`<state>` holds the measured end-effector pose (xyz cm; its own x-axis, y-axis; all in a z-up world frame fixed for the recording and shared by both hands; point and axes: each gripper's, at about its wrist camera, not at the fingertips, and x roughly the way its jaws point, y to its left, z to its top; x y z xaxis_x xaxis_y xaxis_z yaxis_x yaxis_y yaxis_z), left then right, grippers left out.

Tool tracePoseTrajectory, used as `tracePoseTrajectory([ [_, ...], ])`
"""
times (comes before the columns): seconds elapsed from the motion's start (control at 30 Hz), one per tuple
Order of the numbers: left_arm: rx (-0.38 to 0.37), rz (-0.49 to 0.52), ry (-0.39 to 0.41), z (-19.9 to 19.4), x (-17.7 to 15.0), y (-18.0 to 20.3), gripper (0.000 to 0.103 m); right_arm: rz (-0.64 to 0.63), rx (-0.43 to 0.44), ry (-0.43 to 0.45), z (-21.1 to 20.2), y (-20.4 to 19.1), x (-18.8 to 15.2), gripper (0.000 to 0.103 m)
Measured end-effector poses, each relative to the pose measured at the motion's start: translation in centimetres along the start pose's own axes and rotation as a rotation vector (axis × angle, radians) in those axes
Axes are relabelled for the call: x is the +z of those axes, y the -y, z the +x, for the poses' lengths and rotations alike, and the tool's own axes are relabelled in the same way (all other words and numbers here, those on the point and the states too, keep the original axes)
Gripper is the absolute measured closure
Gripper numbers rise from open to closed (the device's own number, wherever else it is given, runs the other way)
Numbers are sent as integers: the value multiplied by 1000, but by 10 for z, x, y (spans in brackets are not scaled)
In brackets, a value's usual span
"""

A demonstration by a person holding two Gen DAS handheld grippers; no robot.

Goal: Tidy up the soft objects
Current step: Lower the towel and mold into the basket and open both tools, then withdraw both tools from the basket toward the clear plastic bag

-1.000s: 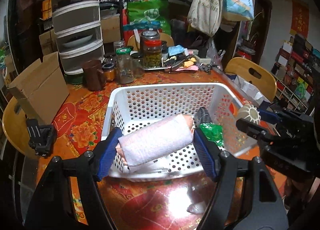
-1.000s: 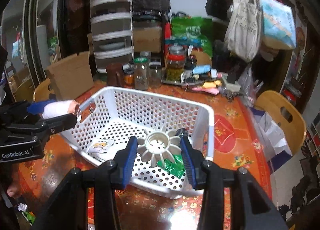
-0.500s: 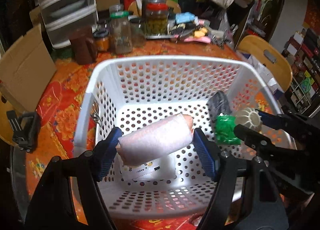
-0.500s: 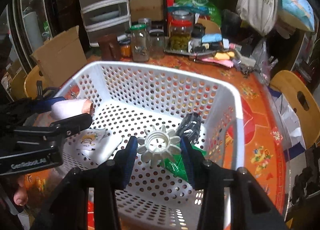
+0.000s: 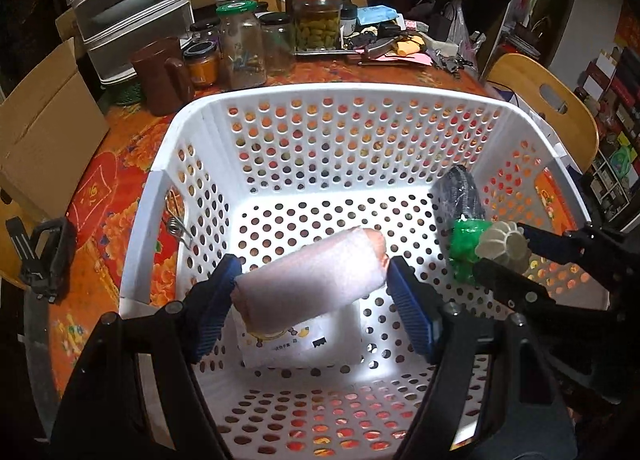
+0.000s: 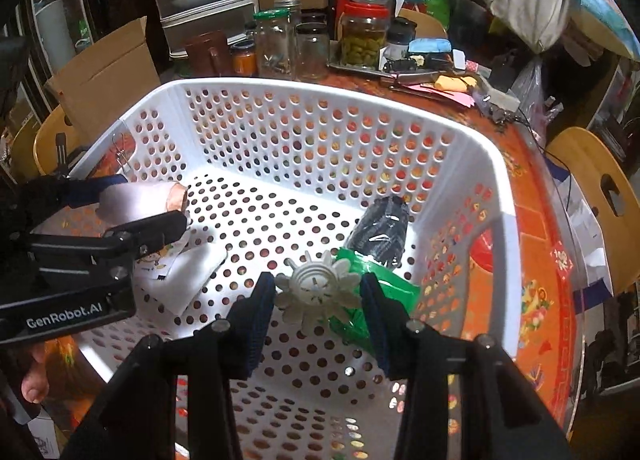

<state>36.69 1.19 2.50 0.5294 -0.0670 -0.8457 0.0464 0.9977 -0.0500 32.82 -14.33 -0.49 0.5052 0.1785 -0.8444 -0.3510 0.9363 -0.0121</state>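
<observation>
My left gripper (image 5: 310,292) is shut on a rolled pinkish-white towel (image 5: 310,286) and holds it above the floor of the white perforated basket (image 5: 344,96). My right gripper (image 6: 318,294) is shut on a white flower-shaped soft piece (image 6: 318,292), also inside the basket (image 6: 320,94). On the basket floor lie a white packet (image 5: 304,344), a green packet (image 5: 464,248) and a black wrapped roll (image 5: 460,192). The towel also shows in the right wrist view (image 6: 138,200), as do the green packet (image 6: 384,288) and the black roll (image 6: 382,230).
The basket stands on a red floral tablecloth (image 5: 96,188). Behind it are glass jars (image 5: 242,48), a brown mug (image 5: 164,76), a drawer unit (image 5: 124,4) and a cardboard box (image 5: 40,132). A wooden chair (image 5: 548,100) is at the right.
Both grippers have moved forward and down over the near rim into the basket, each still holding its object.
</observation>
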Motion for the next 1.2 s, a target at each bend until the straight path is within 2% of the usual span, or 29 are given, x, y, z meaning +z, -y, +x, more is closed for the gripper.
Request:
tracePoseTrajectory([
  [0.17, -3, -1, 17, -2, -2, 1, 17, 4, 10, 4, -2, 1, -2, 59],
  [0.37, 2, 9, 45, -10, -3, 3, 13, -1, 22, 22, -8, -4, -4, 46],
  [0.43, 3, 8, 64, -16, -4, 3, 8, -1, 26, 32, -13, -5, -4, 37],
  [0.53, 14, 16, 103, -30, -7, 5, 3, 5, 32, 56, -23, -5, -7, 29],
  [0.67, 34, 26, 152, -49, -10, 8, 0, 10, 34, 94, -42, -4, -13, 25],
  [0.7, 35, 28, 162, -53, -12, 9, 0, 12, 37, 104, -46, -3, -15, 18],
  [0.73, 36, 29, 169, -57, -13, 9, 0, 16, 39, 113, -51, -1, -17, 7],
  [0.8, 41, 32, 184, -66, -16, 11, 0, 22, 42, 134, -60, 0, -21, 0],
  [0.97, 38, 46, 232, -97, -29, 15, 0, 18, 36, 176, -83, -2, -34, 0],
  [1.2, 42, 65, 319, -146, -72, 22, 0, 4, 22, 251, -119, -8, -65, 0],
])
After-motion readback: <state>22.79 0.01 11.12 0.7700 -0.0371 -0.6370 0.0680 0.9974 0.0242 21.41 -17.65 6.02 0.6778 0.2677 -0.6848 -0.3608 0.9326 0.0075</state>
